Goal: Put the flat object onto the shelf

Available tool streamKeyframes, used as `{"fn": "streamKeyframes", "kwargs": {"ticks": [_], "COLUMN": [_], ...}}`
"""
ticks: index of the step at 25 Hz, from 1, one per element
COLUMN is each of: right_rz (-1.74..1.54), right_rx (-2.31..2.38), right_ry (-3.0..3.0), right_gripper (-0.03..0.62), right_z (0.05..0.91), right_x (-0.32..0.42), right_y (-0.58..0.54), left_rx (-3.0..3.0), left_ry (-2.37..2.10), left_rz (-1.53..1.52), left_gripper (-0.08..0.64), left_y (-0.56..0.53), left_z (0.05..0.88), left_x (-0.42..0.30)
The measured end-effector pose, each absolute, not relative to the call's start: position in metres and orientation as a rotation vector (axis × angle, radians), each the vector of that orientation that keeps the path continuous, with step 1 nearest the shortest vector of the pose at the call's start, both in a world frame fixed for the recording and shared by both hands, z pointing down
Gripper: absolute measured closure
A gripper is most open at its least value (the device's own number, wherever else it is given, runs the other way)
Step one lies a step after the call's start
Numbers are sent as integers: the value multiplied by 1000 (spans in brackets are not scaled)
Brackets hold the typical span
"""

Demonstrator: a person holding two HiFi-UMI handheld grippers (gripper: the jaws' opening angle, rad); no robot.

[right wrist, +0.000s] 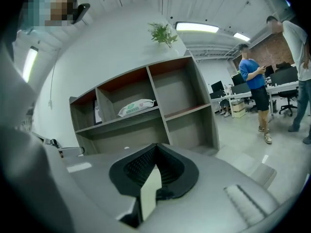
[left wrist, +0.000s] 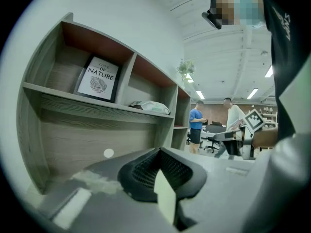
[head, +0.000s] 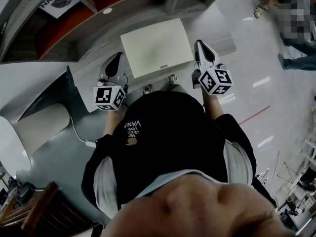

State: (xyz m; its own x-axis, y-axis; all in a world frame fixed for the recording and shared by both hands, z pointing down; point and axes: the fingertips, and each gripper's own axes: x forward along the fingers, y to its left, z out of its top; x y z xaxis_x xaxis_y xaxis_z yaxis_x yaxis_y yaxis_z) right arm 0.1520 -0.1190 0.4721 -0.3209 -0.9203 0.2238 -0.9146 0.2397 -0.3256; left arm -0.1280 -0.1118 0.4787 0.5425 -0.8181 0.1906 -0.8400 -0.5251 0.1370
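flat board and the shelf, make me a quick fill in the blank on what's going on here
1. The flat board is gripped by ____ tongs in all.
2. The left tongs and the right tongs are each ____ on an edge of it.
3. On the shelf, the framed print reads "of ____".
4. In the left gripper view, the white bag lies in the compartment to the print's ____.
Missing words: two; shut; nature; right
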Motion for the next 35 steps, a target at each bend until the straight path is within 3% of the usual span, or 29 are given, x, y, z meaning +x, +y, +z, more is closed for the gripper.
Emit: {"fn": "streamKeyframes", "kwargs": {"ticks": [14, 16, 19, 24, 35], "right_rz": [-780, -808, -865, -971, -1251], "right_rx": [-1755, -1757, -1769, -1747, -1587], "right_ry": [2628, 2654, 2680, 2727, 2807], "right_gripper": [592, 567, 499, 417, 337], "right_z": [529, 539, 555, 580, 630], "right_x": [160, 161, 164, 165, 155], "right_y": [-154, -159, -164, -169, -180], "left_rx": [2345, 2315, 2263, 2161, 2003], "left_ry": [-1543, -1529, -1493, -1449, -1367], "left_rz": [214, 218, 219, 249, 335], "left_gripper": [558, 558, 529, 400, 253], "left_y": [-118, -121, -124, -127, -131], "left_z": [527, 536, 549, 574, 623], "left_x": [-143, -142, -140, -139, -141]}}
